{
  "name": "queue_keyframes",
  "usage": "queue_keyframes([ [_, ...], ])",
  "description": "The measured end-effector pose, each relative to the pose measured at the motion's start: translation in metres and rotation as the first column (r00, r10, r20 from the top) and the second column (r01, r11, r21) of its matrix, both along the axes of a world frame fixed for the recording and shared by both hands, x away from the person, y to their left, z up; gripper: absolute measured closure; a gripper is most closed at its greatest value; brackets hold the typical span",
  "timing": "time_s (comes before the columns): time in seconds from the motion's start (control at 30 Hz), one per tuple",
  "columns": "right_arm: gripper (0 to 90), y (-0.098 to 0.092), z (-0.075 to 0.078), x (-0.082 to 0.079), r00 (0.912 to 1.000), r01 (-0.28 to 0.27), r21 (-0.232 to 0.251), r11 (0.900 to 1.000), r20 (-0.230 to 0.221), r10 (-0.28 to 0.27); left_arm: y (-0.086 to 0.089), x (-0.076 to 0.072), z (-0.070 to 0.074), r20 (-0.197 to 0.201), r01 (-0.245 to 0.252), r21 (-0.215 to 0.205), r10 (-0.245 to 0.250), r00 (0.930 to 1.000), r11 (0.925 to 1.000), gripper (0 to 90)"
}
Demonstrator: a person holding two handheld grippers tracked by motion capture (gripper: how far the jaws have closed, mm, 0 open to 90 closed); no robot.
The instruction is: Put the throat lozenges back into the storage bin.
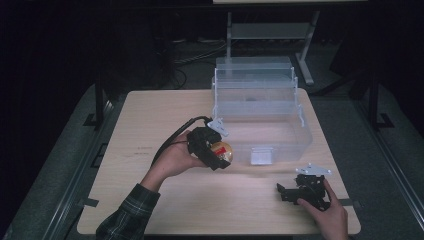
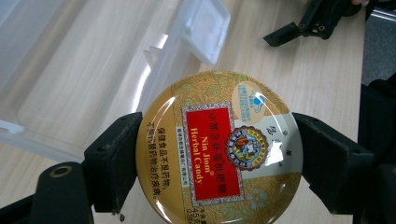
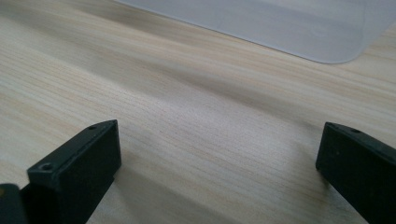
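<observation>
A round gold tin [image 2: 219,149] with a red label reading Nin Jiom Herbal Candy sits clamped between the two black jaws of my left gripper [image 2: 217,158]. In the high view that gripper [image 1: 216,154] holds the tin [image 1: 223,150] just above the table, close to the front left corner of a clear plastic box [image 1: 265,122]. My right gripper [image 1: 286,192] rests low near the table's front right edge, open, with bare wood between its jaws [image 3: 219,158].
The clear box's lid [image 1: 254,75] stands up at the back. A white latch [image 1: 261,155] hangs on its front wall. The wooden table [image 1: 150,130] is bare to the left. A metal desk frame [image 1: 270,30] stands on the dark floor beyond.
</observation>
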State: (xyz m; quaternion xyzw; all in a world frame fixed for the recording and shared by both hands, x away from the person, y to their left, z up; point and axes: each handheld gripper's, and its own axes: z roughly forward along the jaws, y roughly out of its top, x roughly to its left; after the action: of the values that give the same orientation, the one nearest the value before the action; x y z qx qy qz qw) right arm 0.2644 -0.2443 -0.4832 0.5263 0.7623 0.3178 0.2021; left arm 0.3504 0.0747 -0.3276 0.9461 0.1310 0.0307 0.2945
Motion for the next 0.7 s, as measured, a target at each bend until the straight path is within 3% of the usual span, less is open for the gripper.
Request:
queue_keyframes([
  [0.7, 0.0, 0.000, 0.000, 0.000, 1.0000, 0.000, -0.001, 1.000, 0.001, 0.000, 0.000, 0.028, 0.007, 0.010, -0.058, -0.019, 0.058, 0.9983, 0.9981, 19.7],
])
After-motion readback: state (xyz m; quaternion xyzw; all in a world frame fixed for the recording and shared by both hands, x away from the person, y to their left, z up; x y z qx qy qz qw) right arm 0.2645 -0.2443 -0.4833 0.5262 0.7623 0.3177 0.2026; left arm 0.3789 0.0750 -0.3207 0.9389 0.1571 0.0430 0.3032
